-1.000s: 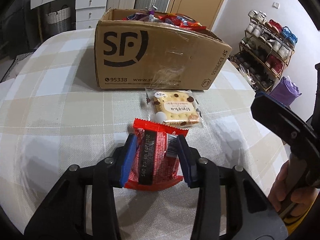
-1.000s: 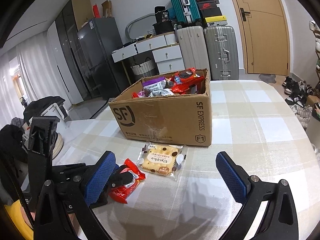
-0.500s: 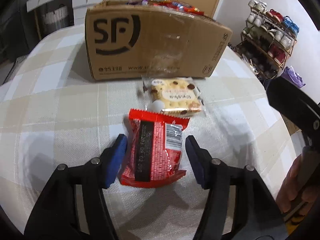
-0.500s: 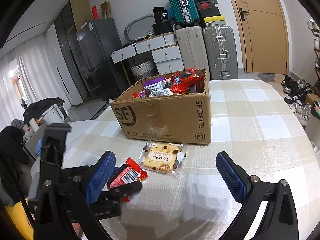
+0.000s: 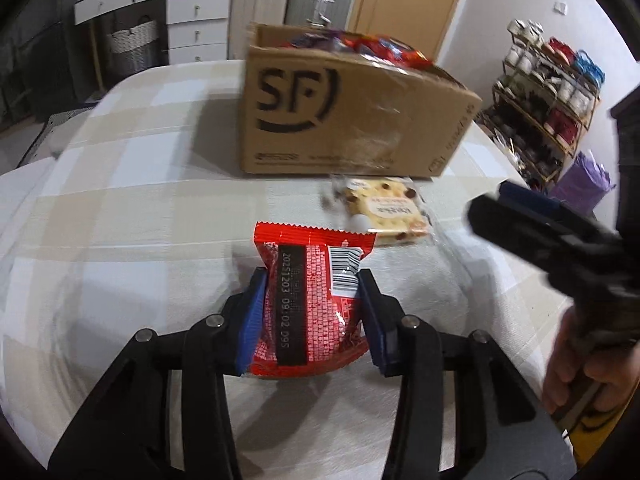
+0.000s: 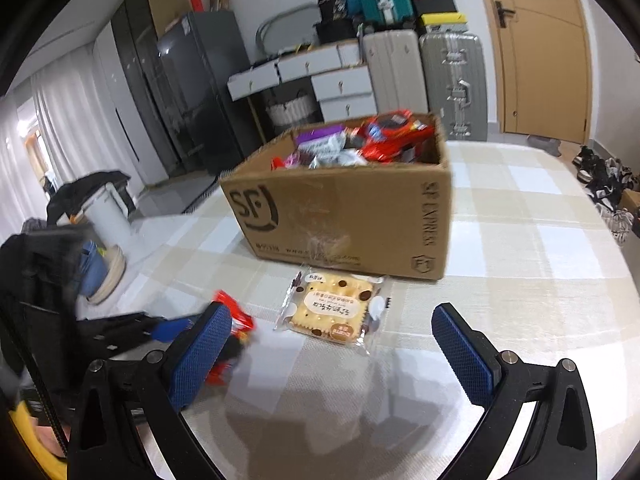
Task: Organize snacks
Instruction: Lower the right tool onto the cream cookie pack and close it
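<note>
My left gripper [image 5: 310, 280] is shut on a red snack packet [image 5: 310, 300], its blue pads pressed against both sides, just above the table. The packet also shows in the right wrist view [image 6: 234, 320], partly hidden behind my right finger. A clear-wrapped biscuit pack [image 6: 334, 310] lies on the checked tablecloth in front of the SF cardboard box [image 6: 352, 216]; it also shows in the left wrist view [image 5: 384, 208]. The box [image 5: 348, 120] holds several snack packets. My right gripper [image 6: 332, 344] is open and empty, hovering just before the biscuit pack.
The checked tablecloth [image 6: 520, 280] covers the table. Beyond the table stand suitcases [image 6: 452, 80], white drawers [image 6: 340, 80], a dark fridge [image 6: 200, 92] and a door. A shoe rack [image 5: 548, 92] stands at the right. The right gripper [image 5: 560, 232] shows at the right of the left wrist view.
My left gripper opened around the red packet half a second ago and has shut on it again. The view has swung left. My right gripper moved closer to the biscuit pack.
</note>
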Tool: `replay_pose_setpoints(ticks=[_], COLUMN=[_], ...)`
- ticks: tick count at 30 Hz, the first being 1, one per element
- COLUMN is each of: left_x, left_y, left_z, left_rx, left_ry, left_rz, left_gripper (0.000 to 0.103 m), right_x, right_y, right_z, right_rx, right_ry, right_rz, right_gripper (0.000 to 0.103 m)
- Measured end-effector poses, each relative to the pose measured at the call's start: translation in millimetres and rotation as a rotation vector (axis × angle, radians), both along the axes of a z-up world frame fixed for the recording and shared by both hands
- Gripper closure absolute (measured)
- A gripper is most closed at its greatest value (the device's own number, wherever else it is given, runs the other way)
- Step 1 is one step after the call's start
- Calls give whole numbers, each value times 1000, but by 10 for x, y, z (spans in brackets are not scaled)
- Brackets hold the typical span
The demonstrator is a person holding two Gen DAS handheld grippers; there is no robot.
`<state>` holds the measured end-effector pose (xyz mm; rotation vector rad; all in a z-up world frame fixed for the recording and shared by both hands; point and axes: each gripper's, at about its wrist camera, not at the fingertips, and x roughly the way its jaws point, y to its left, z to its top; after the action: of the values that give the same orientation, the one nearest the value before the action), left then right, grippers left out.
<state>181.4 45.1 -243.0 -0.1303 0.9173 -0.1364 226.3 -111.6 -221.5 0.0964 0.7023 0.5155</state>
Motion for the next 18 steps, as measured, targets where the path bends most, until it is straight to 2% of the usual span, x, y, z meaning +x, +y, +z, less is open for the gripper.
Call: replay_pose_setpoints(ticks=[3, 8, 12, 18], left_x=[-86, -234, -336, -423], left_y=[186, 455, 600, 619], left_z=[30, 60, 103, 175], left_rx=[-8, -17, -20, -26], left_ry=[8, 13, 5, -6], left_rz=[36, 83, 109, 116], left_gripper=[62, 62, 62, 62], right_x=[181, 486, 583, 547], right_y=[159, 321, 488, 695], right_z=[-120, -315, -412, -435], right_rx=[-43, -46, -91, -206], right_ry=[45, 146, 176, 122], right_rz=[13, -5, -2, 19], right_gripper=[1, 2, 7, 28])
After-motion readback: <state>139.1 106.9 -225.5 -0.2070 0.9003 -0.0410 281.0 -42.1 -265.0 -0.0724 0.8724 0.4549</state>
